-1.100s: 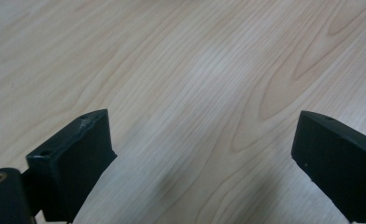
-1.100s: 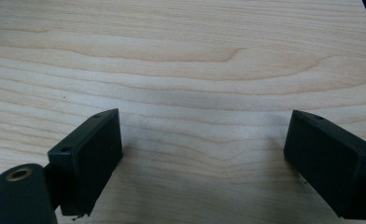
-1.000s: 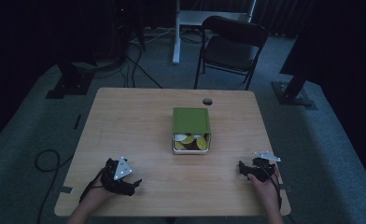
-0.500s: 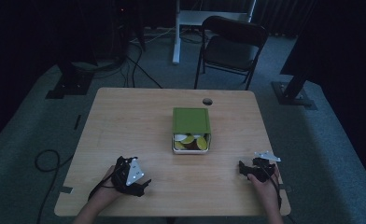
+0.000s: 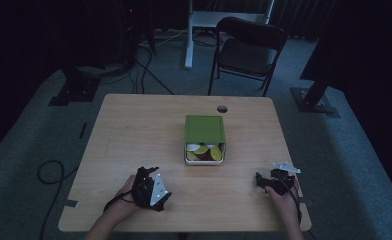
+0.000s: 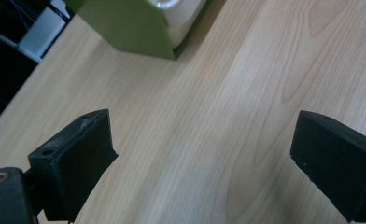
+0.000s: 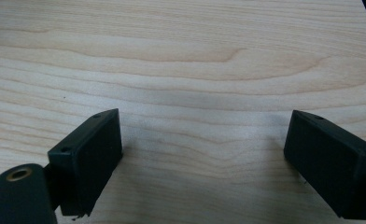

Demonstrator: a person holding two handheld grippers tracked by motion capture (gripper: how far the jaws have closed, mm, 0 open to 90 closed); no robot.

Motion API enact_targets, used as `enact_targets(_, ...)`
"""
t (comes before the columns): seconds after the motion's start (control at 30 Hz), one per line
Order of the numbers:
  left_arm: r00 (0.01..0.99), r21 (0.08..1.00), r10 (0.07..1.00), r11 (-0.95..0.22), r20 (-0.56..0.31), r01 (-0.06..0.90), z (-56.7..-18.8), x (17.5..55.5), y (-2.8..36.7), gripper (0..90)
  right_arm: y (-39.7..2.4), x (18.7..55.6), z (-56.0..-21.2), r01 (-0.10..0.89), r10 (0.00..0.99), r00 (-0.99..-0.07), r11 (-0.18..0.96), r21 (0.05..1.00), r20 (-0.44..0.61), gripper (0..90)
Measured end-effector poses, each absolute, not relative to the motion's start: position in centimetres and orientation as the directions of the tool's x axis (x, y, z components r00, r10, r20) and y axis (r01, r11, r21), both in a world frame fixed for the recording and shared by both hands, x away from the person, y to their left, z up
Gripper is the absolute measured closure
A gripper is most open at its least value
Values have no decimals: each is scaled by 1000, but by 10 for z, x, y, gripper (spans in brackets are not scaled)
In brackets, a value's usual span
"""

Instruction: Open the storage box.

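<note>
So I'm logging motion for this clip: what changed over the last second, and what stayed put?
The left gripper moved right across the table and a little toward the green box, turning so its jaws point at the box. It took hold of nothing; its jaws stand open over bare wood. The right gripper stayed near the table's right front, jaws open. The box and the coloured pieces in its white tray did not move.

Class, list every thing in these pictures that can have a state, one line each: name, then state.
Green box with a sliding green lid: partly open, near end uncovered.
Yellow, white and dark red round pieces: lying inside the box's uncovered end.
Left claw: open, empty, above bare wood, pointing towards the box.
Right claw: open, empty, above bare wood.
Black folding chair: unfolded, standing beyond the light wooden table.
</note>
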State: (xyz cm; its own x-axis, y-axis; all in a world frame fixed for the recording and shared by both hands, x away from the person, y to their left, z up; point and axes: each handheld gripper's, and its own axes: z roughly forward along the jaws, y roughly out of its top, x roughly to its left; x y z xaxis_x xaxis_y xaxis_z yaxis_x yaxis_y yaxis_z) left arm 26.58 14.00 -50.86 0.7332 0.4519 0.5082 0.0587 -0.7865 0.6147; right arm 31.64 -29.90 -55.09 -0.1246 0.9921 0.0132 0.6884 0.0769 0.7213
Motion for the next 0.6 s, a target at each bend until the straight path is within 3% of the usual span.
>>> enact_targets(0.6,692,545,358,-837,626,-60,-508,266,104,68,-299,316,-551,688,992,-124,76,722,14,108)
